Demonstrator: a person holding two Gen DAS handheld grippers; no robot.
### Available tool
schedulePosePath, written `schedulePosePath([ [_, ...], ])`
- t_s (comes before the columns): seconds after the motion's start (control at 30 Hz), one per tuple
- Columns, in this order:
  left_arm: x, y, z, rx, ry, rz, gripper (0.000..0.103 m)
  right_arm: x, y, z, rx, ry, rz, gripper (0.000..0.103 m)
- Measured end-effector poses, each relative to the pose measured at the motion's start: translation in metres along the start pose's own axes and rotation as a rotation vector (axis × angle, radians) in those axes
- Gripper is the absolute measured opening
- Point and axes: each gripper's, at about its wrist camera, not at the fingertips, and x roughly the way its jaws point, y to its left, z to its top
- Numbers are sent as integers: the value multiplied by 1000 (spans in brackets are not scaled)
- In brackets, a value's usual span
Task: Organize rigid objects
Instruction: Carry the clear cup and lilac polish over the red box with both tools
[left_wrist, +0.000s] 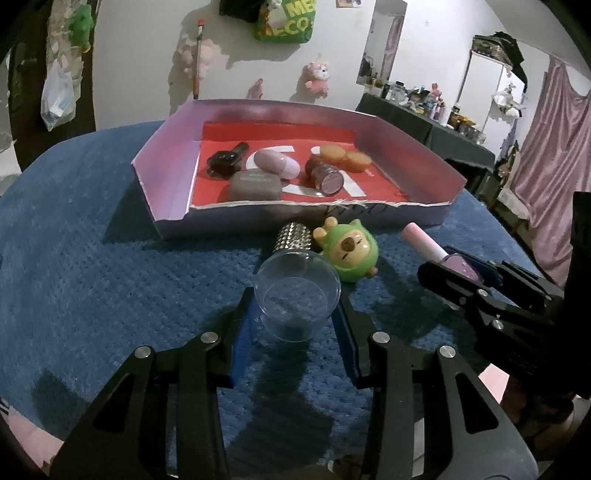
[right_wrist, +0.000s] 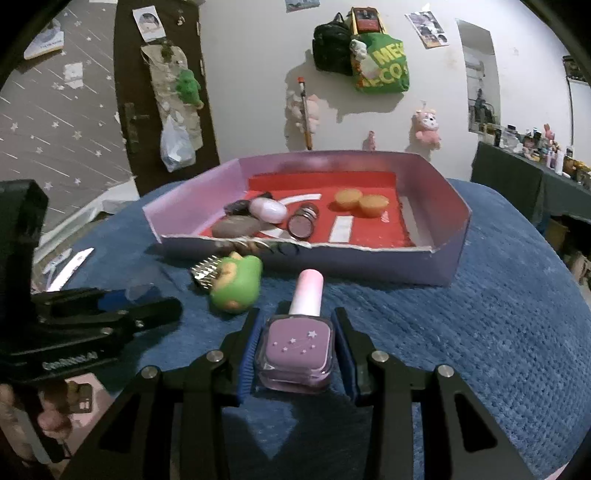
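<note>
Across the blue knitted blanket (left_wrist: 92, 258) I see everything else laid out, so I start there. On it sits the open cardboard tray (right_wrist: 448, 229) with lilac walls and a red floor bearing white lettering I cannot read; dark scribbles run along its near wall. Inside the tray I count a black watch-like item (left_wrist: 223, 160), a pale pink oval case (left_wrist: 275, 162), a grey pouch (left_wrist: 255, 184), a dark pink round jar (left_wrist: 325, 176) lying on its side, and two orange lids (right_wrist: 362, 201) side by side.

Just in front of the tray lies a green capybara toy (left_wrist: 349, 253), touching a studded silver cylinder (left_wrist: 293, 238).

My left gripper (left_wrist: 295, 314) is clamped on a clear plastic cup (left_wrist: 295, 295), its mouth tipped toward the camera, just in front of the toy. From the right wrist view I read "ConRobot.AI" on that gripper's body.

My right gripper (right_wrist: 295, 350) is closed on a purple nail polish bottle (right_wrist: 295, 349), square, with small stars on its face and a pink cap pointing at the tray.

On the far wall hangs a green bag (right_wrist: 384, 68) with partial letters "ME" and "ECO".
</note>
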Motion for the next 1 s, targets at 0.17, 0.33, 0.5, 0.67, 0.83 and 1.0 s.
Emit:
schedulePosePath([
  [0.17, -7, -6, 8, 10, -25, -13, 38, -7, 2, 7, 2, -16, 29, 41],
  [0.33, -8, -11, 19, 24, -38, -22, 38, -12, 4, 17, -6, -35, 43, 41],
  [0.5, -5, -13, 34, 33, -53, -33, 38, -13, 2, 29, -15, -49, 44, 41],
  [0.67, 1, -13, 49, 28, -54, -47, 38, -9, -5, 41, -8, -52, 53, 41],
  [0.83, 9, -13, 63, 36, -55, -47, 38, 0, -17, 53, 6, -37, 48, 41],
  [1.0, 20, -12, 79, 44, -45, -54, 38, 10, -25, 66, -2, -24, 33, 41],
])
